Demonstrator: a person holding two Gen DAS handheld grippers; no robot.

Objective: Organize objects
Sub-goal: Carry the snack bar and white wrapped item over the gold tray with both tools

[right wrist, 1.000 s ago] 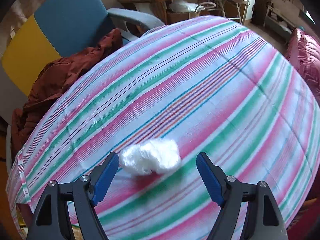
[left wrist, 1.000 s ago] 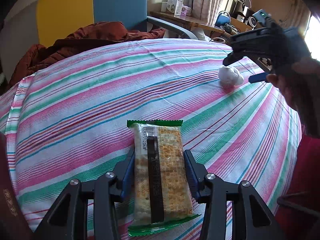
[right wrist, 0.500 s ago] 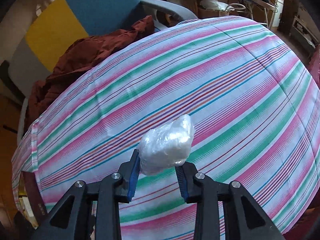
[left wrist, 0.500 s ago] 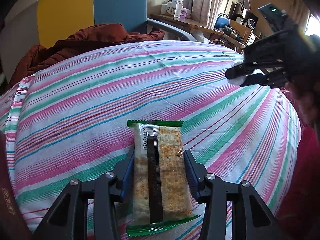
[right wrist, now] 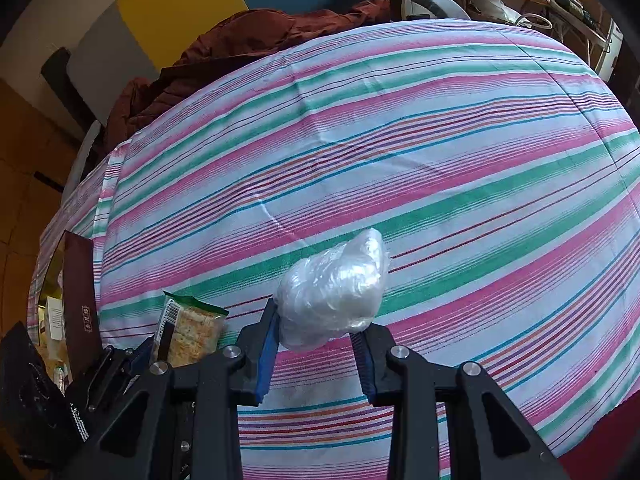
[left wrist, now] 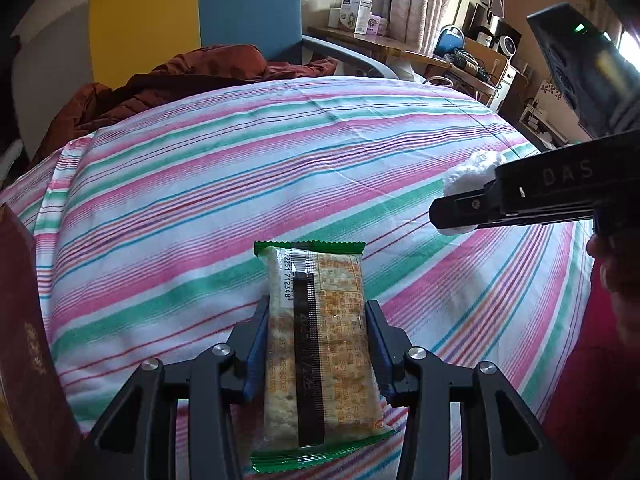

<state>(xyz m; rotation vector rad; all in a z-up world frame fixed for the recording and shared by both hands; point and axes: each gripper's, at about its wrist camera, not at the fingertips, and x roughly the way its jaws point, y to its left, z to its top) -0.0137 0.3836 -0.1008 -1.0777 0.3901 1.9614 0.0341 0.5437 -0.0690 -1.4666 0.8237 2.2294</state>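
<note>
While held clear of the striped cloth (left wrist: 240, 180), cracker packet (left wrist: 320, 360) and plastic-wrapped bundle (right wrist: 332, 300) both in mid-carry: judged as the transport step of the tidying, pickup done, set-down not yet made. Cracker packet: clear film with green crimped ends, pale square crackers showing through, dark seam strip and barcode uppermost, above the near edge of the cloth. Clamped by its long sides between the blue pads of the left gripper (left wrist: 316, 316), jaws closing on it at this moment. Bundle: soft white lump in crinkled clear wrap, roughly egg-shaped, raised above the near right part of the cloth, pinched at its lower end by the right gripper (right wrist: 316, 332), jaws drawn close together on it. Probably squashy, so liable to slip or deform under a hard squeeze; packet stiffer, contents probably brittle. Next move, as a judgement: a destination to be chosen, perhaps what looks like a maroon box (left wrist: 24, 360) standing at the near left edge of the cloth, then both loads lowered and let go without collision between the two tools. Beyond the far edge of the cloth: brown garment (left wrist: 180, 76) heaped on a blue and yellow chair (left wrist: 240, 8).
</note>
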